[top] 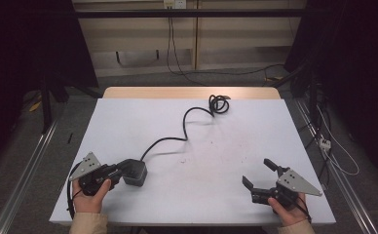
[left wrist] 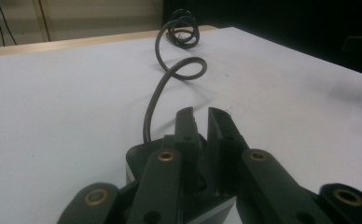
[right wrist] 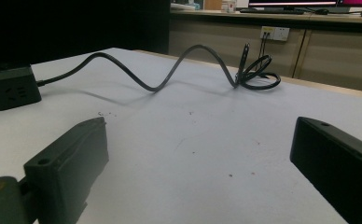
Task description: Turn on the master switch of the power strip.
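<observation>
While the left gripper (top: pixel 121 170) pinches the black power cube (top: pixel 135 172) near the table's (top: pixel 226 156) front left, the right gripper (top: pixel 258 174) gapes empty. The left gripper view shows jaws clamped over the cube (left wrist: pixel 137 161), its cable (left wrist: pixel 158 88) coiling away. In the right gripper view the cube (right wrist: pixel 11 87) sits far left.

Dark room; wood cabinets (top: pixel 143 36), wall socket (top: pixel 174 4).

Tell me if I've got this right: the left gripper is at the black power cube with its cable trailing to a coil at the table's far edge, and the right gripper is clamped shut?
Not quite. The right gripper stands wide open with nothing between its jaws, as the right gripper view shows. The left gripper is indeed at the black power cube, and its cable runs to a coil at the far edge.
</observation>
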The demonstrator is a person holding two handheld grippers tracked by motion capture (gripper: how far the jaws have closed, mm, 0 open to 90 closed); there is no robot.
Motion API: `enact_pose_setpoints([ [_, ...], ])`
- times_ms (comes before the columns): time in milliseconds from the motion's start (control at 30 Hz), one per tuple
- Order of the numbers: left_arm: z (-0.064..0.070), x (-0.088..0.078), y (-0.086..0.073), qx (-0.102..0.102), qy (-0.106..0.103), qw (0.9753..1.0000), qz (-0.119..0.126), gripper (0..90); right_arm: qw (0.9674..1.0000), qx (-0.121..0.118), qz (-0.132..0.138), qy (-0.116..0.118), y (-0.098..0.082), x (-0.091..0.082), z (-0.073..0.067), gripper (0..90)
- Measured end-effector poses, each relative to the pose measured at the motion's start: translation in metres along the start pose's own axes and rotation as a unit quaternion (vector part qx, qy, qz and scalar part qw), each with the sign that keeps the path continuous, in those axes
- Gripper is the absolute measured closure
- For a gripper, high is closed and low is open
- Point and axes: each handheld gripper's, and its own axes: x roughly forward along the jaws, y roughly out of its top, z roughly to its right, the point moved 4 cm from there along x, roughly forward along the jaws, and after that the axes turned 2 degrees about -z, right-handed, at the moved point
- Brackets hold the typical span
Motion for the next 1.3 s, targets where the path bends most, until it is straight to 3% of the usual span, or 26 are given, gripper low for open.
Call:
enact_pose_setpoints([
  [233,0.0026,0.0009,0.0003,0.005,-0.013,0.9999,-0.009,89.9,1.0000,0.001,0.001,0.000,0.0000,-0.0002,0.0001,3.7],
  [467,0.0035,0.0008,0.0001,0.007,-0.016,0.9997,-0.016,90.0,1.0000,0.001,0.000,-0.001,-0.0002,-0.0002,0.0000,3.7],
  [967,0.0001,0.0018,-0.0043,0.013,-0.011,0.9989,-0.044,90.0,1.0000,-0.001,0.001,0.000,0.0000,-0.0003,0.0000,3.9],
  [1300,-0.0003,0.0025,-0.0056,0.010,-0.010,0.9987,-0.049,90.0,1.0000,-0.001,0.001,0.000,0.0000,-0.0003,-0.0001,3.9],
])
